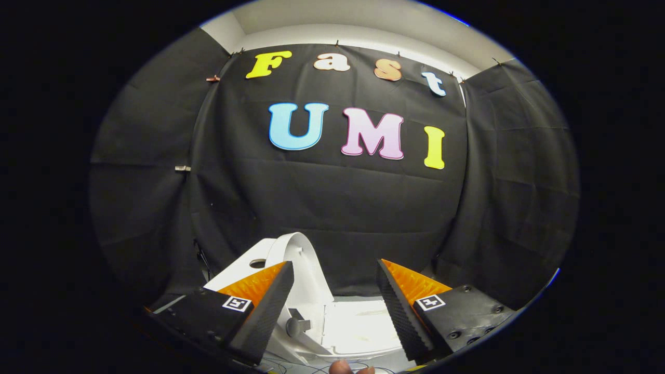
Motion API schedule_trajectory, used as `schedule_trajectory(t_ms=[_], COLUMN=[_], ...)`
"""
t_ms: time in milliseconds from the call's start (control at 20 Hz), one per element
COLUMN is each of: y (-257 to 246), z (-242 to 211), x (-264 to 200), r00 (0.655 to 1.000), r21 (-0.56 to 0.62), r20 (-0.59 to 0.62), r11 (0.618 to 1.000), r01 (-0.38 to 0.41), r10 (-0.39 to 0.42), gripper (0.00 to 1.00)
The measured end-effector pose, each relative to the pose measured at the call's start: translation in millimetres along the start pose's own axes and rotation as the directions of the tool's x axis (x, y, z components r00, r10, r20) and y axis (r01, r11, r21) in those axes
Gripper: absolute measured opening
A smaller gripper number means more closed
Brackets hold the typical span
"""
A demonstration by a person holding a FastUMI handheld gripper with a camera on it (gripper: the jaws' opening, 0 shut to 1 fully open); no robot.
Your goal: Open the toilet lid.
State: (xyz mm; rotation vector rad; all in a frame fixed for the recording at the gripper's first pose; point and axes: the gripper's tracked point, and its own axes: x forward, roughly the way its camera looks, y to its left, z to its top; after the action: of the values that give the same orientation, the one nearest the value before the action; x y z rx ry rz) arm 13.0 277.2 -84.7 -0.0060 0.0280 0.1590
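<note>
Toilet lid [304, 259] stands raised just beyond the left finger of our claw [335, 296], which gapes wide and holds nothing. We judge the lid already open, so the fingers need no grip, with the white toilet body [358, 327] lying between and below them.

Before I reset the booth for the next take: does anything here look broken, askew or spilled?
Nothing stands out. The toilet lid is raised beyond the left finger, and the open gripper touches nothing. No spill or damage is visible.
</note>
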Motion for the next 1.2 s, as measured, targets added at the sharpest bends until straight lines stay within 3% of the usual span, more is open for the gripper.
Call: schedule_trajectory(t_ms=[600, 1200], y=[-46, -68], z=[67, 66], x=[-16, -14], r00=[0.993, 0.992], r21=[0.035, 0.045], r20=[0.110, 0.104], r11=[0.999, 0.997], r01=[0.034, 0.063], r10=[-0.037, -0.067], gripper=[0.99, 0.99])
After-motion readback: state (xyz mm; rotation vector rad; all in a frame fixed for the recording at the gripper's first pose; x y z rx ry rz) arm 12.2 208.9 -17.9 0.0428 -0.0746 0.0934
